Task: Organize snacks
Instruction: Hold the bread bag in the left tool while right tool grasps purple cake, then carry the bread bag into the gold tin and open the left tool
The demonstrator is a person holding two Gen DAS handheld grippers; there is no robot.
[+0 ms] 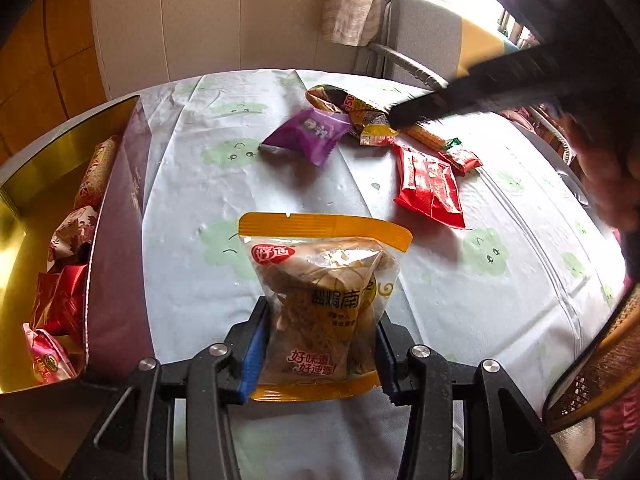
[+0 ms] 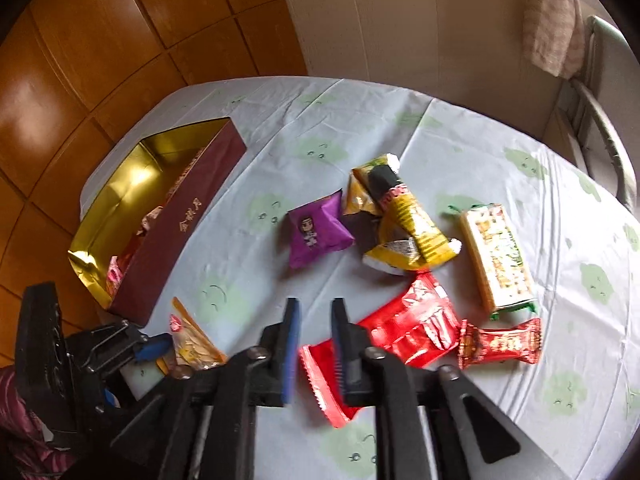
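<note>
Left hand-held gripper (image 1: 320, 344) clamps orange-edged snack pouch (image 1: 324, 312); brand legible only there.

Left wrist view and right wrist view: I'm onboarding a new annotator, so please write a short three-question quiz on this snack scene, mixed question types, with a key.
1. True or false: the left gripper has its jaws shut on the orange-edged snack pouch.
2. Multiple choice: where is the purple packet? A) inside the gold-lined box B) loose on the tablecloth C) in the right gripper
3. Fill in: the right gripper's jaws hang over the big ____ packet without holding it.

Key: 1 true; 2 B; 3 red.
</note>
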